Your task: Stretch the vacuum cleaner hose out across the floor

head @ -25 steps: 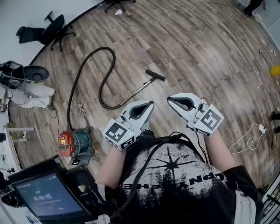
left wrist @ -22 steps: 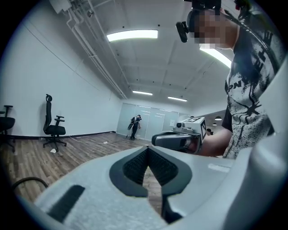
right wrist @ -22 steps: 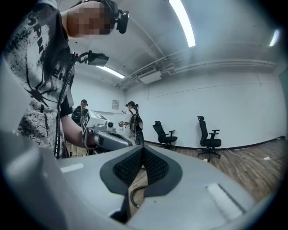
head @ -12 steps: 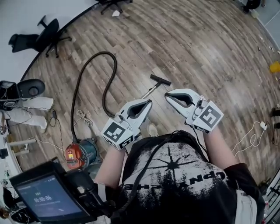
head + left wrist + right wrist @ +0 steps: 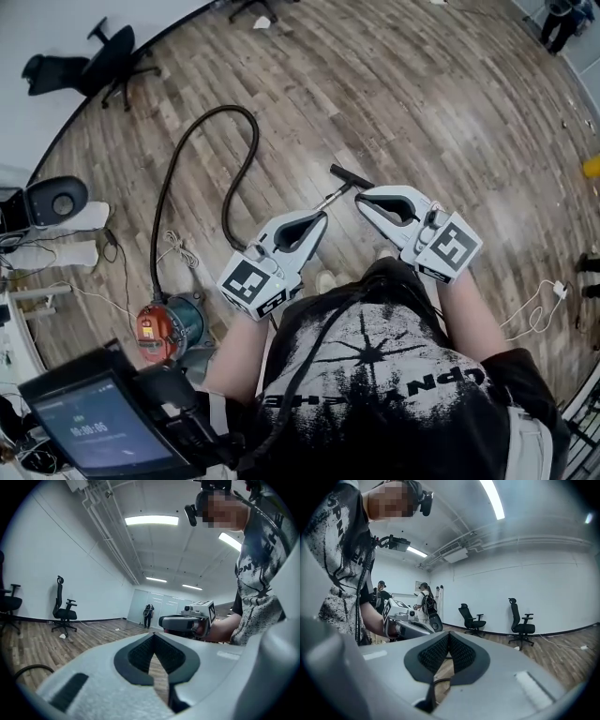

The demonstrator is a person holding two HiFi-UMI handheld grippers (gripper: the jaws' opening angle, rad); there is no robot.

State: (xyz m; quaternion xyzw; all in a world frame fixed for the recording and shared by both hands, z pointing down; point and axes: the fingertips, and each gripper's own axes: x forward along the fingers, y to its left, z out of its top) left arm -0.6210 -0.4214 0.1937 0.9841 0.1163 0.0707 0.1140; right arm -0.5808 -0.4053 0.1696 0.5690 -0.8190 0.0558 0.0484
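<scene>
Approach stage: left gripper (image 5: 317,219) and right gripper (image 5: 362,200) are hovering mid-frame, both clenched empty; the looped hose (image 5: 225,109), upper left, is likely awaiting grasping.

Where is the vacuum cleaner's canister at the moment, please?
In the head view the canister sits on the floor at lower left, left of the left gripper, the black hose looping away from it.

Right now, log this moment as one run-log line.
phase: pre-grasp | left hand-held gripper: shut, empty | right hand-held gripper: shut, empty | hose: looped on floor, untouched | vacuum cleaner: floor, person's left
</scene>
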